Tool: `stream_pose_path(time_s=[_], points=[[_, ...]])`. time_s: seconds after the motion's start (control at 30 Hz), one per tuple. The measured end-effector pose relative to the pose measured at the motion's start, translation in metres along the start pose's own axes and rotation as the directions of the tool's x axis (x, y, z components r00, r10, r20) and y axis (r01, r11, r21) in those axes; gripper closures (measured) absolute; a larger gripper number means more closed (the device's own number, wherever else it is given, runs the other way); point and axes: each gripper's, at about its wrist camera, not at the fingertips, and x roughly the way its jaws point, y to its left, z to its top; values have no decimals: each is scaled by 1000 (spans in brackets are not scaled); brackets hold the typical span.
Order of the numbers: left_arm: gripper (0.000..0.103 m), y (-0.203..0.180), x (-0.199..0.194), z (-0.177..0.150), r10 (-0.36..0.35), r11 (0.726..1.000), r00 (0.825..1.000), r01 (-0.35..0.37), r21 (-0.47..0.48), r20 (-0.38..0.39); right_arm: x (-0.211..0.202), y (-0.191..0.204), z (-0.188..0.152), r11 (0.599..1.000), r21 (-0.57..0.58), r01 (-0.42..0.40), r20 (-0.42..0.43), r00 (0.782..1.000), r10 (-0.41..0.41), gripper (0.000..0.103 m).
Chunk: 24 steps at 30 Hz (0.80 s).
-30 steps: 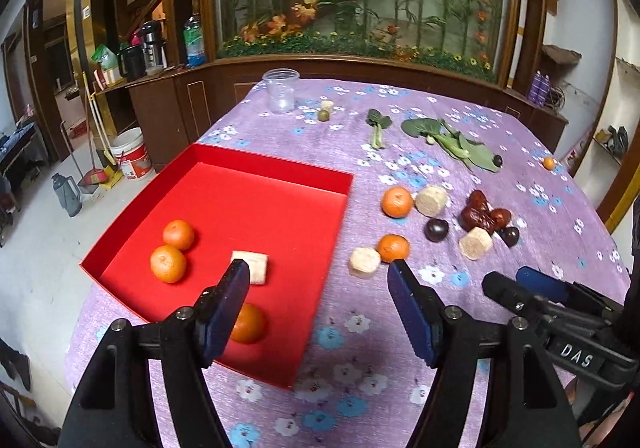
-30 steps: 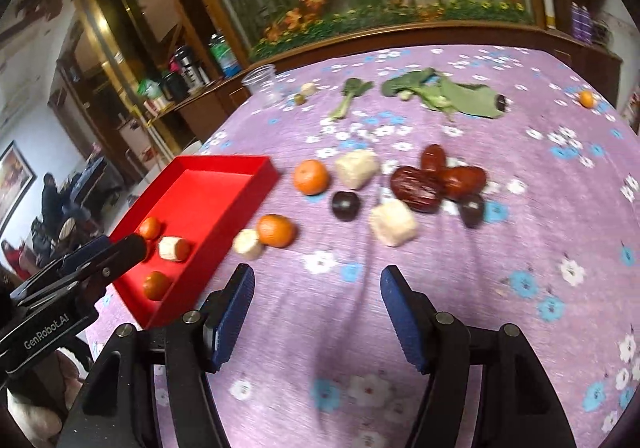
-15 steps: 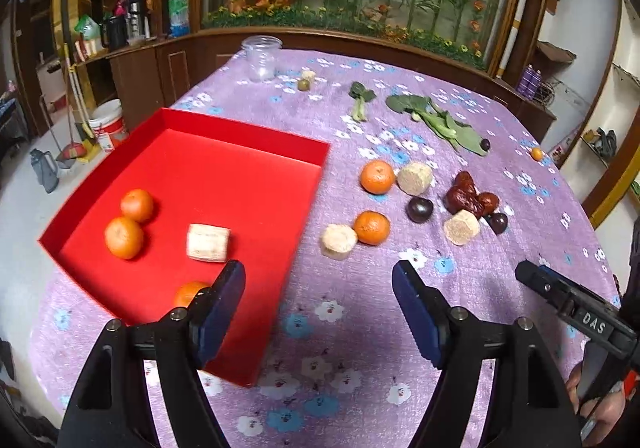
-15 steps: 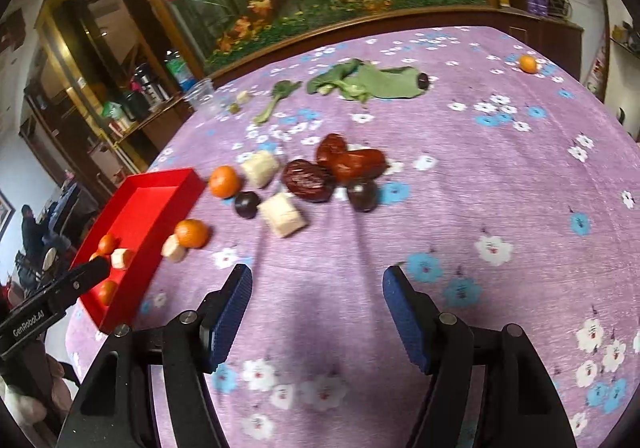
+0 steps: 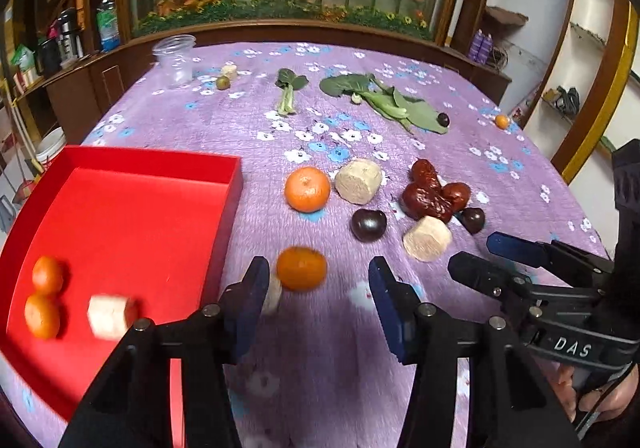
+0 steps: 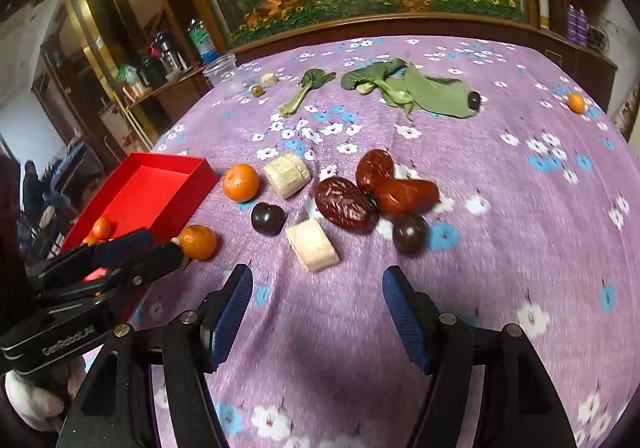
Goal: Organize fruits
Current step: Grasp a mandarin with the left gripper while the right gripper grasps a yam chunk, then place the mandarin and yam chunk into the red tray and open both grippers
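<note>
A red tray (image 5: 224, 208) lies at the left of the purple flowered cloth, with two oranges (image 5: 44, 296) and a pale chunk (image 5: 110, 316) in it. My left gripper (image 5: 316, 300) is open, low over the cloth, with a loose orange (image 5: 301, 268) just ahead between its fingers and a pale chunk (image 5: 272, 294) behind its left finger. Another orange (image 5: 307, 189), pale chunks, dark plums (image 5: 368, 224) and red dates (image 5: 430, 196) lie beyond. My right gripper (image 6: 318, 312) is open and empty, just short of a pale chunk (image 6: 314, 244) and the dates (image 6: 346, 204).
Green leaves (image 5: 400, 104) and a small bok choy (image 5: 289, 88) lie at the back of the table. A clear plastic cup (image 5: 176, 58) stands back left, a tiny orange (image 5: 501, 121) far right. A wooden cabinet rims the far edge.
My left gripper has moved right and forward from over the tray to the loose orange beside it. My right gripper has closed in on the dates and plums.
</note>
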Motion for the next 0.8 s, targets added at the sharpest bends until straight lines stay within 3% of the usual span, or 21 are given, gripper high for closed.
stream_pose_path(time_s=[0.23,0.37,0.43,0.5,0.57,0.63,0.73,0.8], points=[[52,-8,33,6,62,992,996,-54,111,-67,25,1,12,1000,-31,6,-41,999,-8,35],[54,-1,36,6,49,993,996,-40,113,-75,37,2,14,1000,-32,-1,-62,998,-1,35],[66,0,37,5,72,990,995,-62,128,-70,41,2,16,999,-32,-4,-70,998,2,36],[73,1,38,5,96,986,993,-86,142,-66,43,3,17,999,-36,1,-68,998,-3,36],[73,4,37,7,83,989,994,-74,125,-69,44,5,18,999,-39,-1,-68,998,-2,42],[73,5,37,7,80,990,994,-72,117,-68,44,6,17,999,-49,12,-70,997,-15,64],[74,6,34,5,67,993,996,-61,100,-61,42,6,16,999,-42,5,-68,998,-8,75],[74,6,30,4,56,995,997,-51,85,-54,39,6,14,999,-31,-7,-67,998,5,76]])
